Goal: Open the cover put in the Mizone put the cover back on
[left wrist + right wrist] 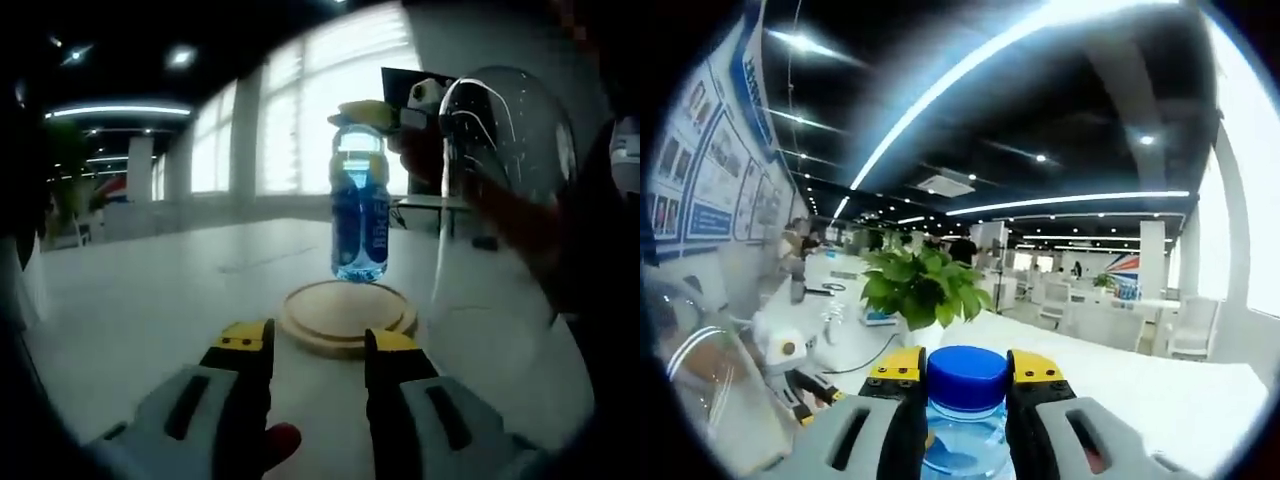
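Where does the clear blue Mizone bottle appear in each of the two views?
Left gripper view: the clear blue Mizone bottle hangs at upper centre, above the round wooden base.
Right gripper view: it is at bottom centre, between the right gripper jaws.
Shared landmark: the white table.

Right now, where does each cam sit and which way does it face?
Left gripper view: rides the left hand-held gripper, low over the white table, facing the round wooden base, the Mizone bottle held above it and the glass cover.
Right gripper view: rides the right hand-held gripper, jaws around the bottle neck under the blue cap, facing a potted plant.
Shared: the bottle.
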Demonstrator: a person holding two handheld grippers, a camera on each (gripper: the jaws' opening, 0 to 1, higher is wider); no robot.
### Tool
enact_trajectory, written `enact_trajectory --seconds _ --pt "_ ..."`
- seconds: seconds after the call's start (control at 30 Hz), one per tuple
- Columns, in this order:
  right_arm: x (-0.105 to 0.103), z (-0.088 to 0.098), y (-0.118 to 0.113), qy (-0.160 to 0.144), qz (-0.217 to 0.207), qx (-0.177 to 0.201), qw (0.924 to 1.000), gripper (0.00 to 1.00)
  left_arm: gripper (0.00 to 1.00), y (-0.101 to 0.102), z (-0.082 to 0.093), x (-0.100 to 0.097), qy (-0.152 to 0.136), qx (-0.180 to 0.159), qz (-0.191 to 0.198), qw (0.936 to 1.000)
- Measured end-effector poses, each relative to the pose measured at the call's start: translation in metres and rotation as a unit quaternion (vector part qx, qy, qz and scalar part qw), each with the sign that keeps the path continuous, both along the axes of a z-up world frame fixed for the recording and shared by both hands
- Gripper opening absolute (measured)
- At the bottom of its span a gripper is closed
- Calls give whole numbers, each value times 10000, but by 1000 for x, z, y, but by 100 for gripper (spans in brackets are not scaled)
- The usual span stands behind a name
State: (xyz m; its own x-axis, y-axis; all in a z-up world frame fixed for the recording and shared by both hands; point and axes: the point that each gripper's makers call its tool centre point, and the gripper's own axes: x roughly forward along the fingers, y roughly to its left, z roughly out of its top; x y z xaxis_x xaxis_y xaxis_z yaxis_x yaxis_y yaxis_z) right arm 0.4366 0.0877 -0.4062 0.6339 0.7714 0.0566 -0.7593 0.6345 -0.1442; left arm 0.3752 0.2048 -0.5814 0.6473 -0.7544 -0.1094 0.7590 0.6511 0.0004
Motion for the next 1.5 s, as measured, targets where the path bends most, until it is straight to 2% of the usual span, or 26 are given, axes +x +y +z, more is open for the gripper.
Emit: enact_trajectory --seconds 0.8,1.0,1.2,1.5 --pt "-4 -5 33 126 373 -84 9992 23 30 -1 2 -2 -32 22 -8 10000" --pt "-3 -6 36 120 370 -104 9992 23 30 0 2 -1 -36 26 3 10000" --pt "-3 -3 36 118 374 -58 9992 23 35 1 3 0 -22 4 34 10000" --pt "-3 -10 37 177 371 -105 9991 23 36 -1 2 -2 -28 52 -11 10000"
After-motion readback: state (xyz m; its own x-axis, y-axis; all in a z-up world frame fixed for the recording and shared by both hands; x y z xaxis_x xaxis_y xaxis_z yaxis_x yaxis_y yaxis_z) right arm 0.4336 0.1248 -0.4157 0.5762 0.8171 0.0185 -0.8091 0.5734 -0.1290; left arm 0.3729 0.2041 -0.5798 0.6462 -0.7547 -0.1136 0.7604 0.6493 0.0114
